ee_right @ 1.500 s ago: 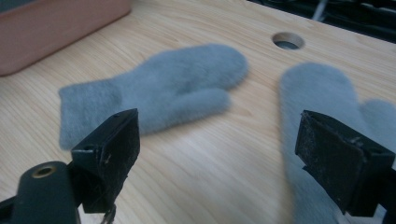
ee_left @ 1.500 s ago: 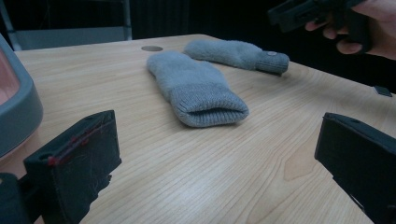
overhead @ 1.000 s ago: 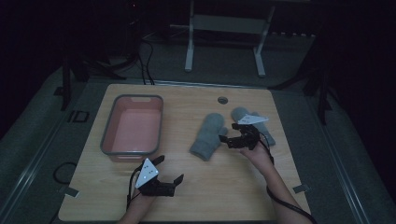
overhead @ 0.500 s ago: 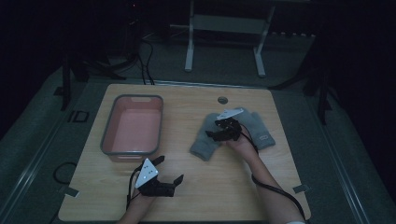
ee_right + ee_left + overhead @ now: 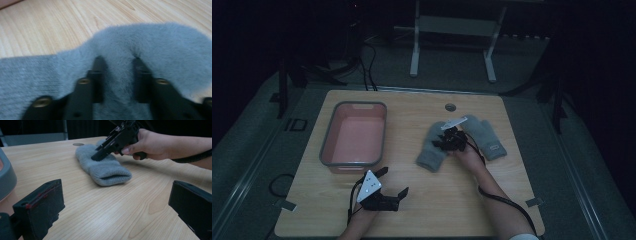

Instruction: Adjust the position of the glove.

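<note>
Right gripper moved onto left mitten, jaws pressing fleece fold. Left gripper spread, idle at 7 o'clock. Risk: shallow pinch slips on lift.

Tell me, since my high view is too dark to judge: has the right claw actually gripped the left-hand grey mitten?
Observer: Yes. In the right gripper view, the right claw has its jaws sunk into the grey mitten, pinching a ridge of fabric.
Operator: Is the mitten lifted?
Observer: No. The left gripper view shows it lying flat on the table.
Operator: And the left claw?
Observer: The left claw is open, jaws wide above bare wood.
</note>
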